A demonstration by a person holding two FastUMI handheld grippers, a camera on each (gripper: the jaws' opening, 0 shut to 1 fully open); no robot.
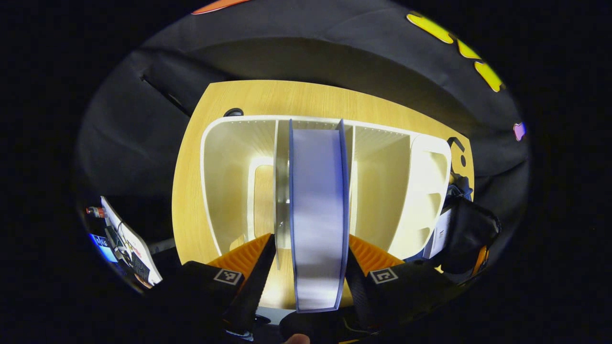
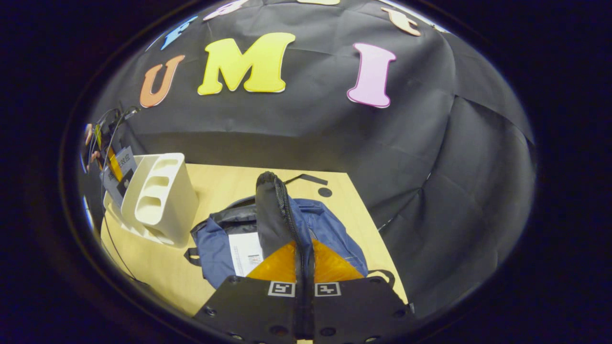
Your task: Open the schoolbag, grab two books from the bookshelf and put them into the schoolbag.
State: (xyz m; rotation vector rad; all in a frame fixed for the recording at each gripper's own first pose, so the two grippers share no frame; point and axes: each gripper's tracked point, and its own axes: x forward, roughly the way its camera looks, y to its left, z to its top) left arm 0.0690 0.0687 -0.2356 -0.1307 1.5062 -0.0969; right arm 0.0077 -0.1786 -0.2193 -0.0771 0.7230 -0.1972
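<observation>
Landmark: white plastic bookshelf [image 1: 382,191] with upright dividers, standing on the pale wooden tabletop [image 1: 191,200]; seen side-on in the right gripper view [image 2: 160,198].
Book: thin blue-covered book with pale page edges [image 1: 318,215], upright between the bookshelf's middle dividers, near end projecting out of the bookshelf toward the camera.
Long axis: runs straight away from the left gripper [image 1: 311,253] into the bookshelf, in line with the fingers.
Left gripper: fingers set either side of the book's near end; right finger looks against the cover, left finger apart from it by a gap, so apparently not yet clamped.
Schoolbag: blue fabric schoolbag with black trim [image 2: 282,234], lying on the tabletop just beside the bookshelf's end wall.
Right gripper: [image 2: 303,258] clenched on a black zippered flap of the schoolbag, holding that flap raised.
Nearer hand: left, for the book; right occupied at the schoolbag.
Coming move, as judged: close on the book, draw it back along its own axis, clear of the dividers, then carry it sideways past the bookshelf's end to the schoolbag's opening.
</observation>
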